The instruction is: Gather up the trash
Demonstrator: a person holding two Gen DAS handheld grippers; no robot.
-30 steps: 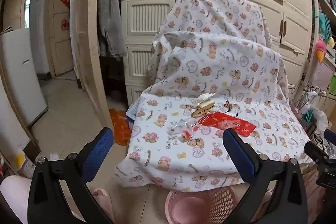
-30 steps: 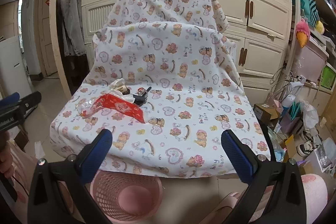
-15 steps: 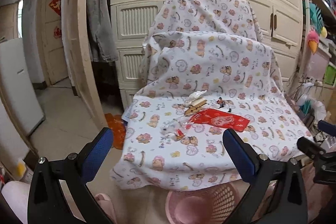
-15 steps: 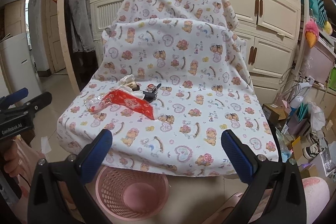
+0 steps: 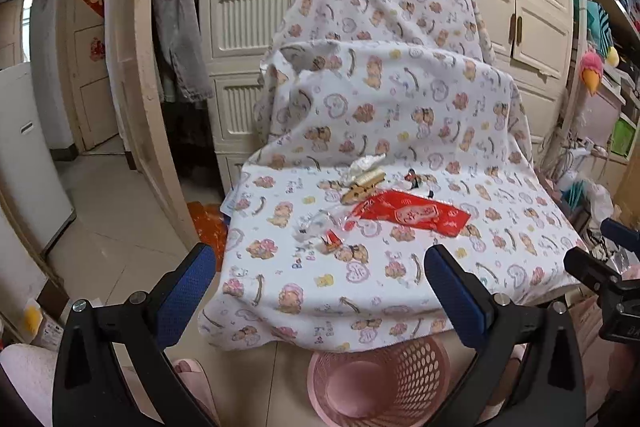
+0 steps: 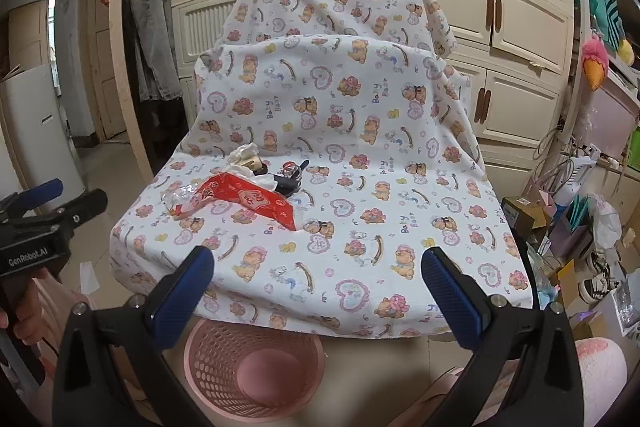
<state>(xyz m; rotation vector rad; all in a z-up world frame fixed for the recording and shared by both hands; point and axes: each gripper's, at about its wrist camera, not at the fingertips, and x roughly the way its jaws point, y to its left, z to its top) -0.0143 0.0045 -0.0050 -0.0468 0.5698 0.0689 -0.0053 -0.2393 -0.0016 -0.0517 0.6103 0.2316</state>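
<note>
Both grippers have drawn back slightly, fingers wide and empty; red wrapper [image 5: 408, 213] uncollected, pink basket [image 6: 256, 371] empty.

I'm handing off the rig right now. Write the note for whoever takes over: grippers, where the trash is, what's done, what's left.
Left gripper: open, holding nothing, short of the sheet.
Right gripper: open, holding nothing.
Trash lies together on the sheet: red wrapper, clear wrapper, tissue, a small dark item.
Pink basket stands on the floor by the sheet's front edge; no trash visible in it.
Done: nothing collected yet.
Left: pick up each piece and drop it into the basket.
</note>
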